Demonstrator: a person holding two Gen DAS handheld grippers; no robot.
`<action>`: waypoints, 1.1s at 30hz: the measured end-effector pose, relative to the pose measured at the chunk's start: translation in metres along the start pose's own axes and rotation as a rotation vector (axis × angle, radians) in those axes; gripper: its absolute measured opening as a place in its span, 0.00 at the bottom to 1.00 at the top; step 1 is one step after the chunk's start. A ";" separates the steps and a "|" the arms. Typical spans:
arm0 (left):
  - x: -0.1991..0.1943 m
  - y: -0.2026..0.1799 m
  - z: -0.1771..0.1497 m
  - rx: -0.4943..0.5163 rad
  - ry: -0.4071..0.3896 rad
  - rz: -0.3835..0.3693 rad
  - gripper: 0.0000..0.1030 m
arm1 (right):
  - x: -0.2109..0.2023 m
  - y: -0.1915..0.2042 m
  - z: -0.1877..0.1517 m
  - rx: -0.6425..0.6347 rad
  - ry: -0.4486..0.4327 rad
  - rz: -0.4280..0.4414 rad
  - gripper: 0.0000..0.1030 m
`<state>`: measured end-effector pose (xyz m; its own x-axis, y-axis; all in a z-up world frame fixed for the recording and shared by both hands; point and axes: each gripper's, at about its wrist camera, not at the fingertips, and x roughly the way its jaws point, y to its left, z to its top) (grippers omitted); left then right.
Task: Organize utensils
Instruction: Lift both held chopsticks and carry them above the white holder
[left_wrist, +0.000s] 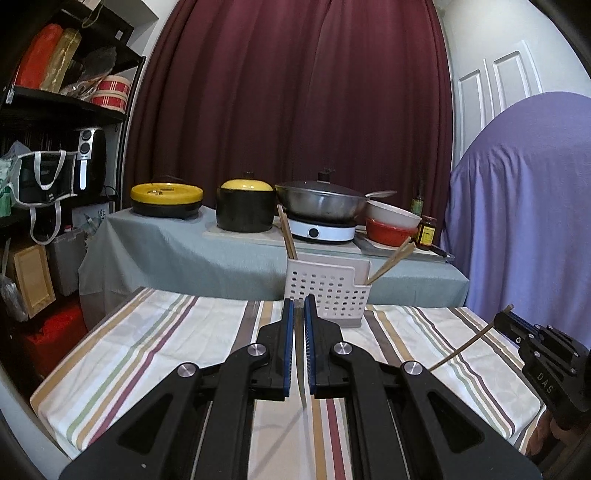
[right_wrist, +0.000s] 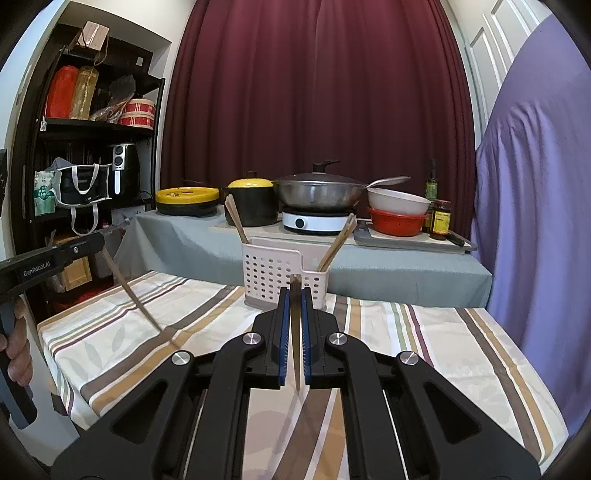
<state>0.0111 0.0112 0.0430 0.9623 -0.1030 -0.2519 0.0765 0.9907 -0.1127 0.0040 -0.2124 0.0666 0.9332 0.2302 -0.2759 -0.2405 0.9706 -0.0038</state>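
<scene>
A white perforated utensil holder (left_wrist: 328, 291) (right_wrist: 282, 275) stands at the far edge of the striped table, with wooden chopsticks (left_wrist: 287, 233) (right_wrist: 338, 243) leaning in its left and right compartments. My left gripper (left_wrist: 300, 308) is shut on a single chopstick (left_wrist: 300, 354), held above the table just in front of the holder; it also shows in the right wrist view (right_wrist: 135, 295). My right gripper (right_wrist: 294, 295) is shut on another chopstick (right_wrist: 295, 332), also just short of the holder; it shows in the left wrist view (left_wrist: 465, 347).
The striped tablecloth (left_wrist: 147, 350) (right_wrist: 424, 332) covers the near table. Behind it a grey-covered counter (left_wrist: 184, 251) holds yellow-lidded pots, a wok on a hob (left_wrist: 325, 201), bowls and jars. Black shelving (left_wrist: 55, 147) stands left, a purple-draped object (left_wrist: 517, 221) right.
</scene>
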 end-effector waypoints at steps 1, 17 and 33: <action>0.000 0.000 0.002 0.003 0.000 0.000 0.06 | 0.000 0.000 0.003 0.000 -0.003 0.001 0.06; 0.006 -0.004 0.031 0.034 0.003 0.018 0.06 | 0.009 0.006 0.032 -0.018 -0.032 0.017 0.06; 0.040 -0.007 0.067 0.048 -0.022 0.018 0.06 | 0.046 0.000 0.066 -0.013 -0.065 0.031 0.06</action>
<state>0.0668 0.0059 0.0977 0.9691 -0.0841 -0.2320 0.0715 0.9955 -0.0622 0.0644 -0.1969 0.1171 0.9404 0.2650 -0.2131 -0.2730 0.9620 -0.0087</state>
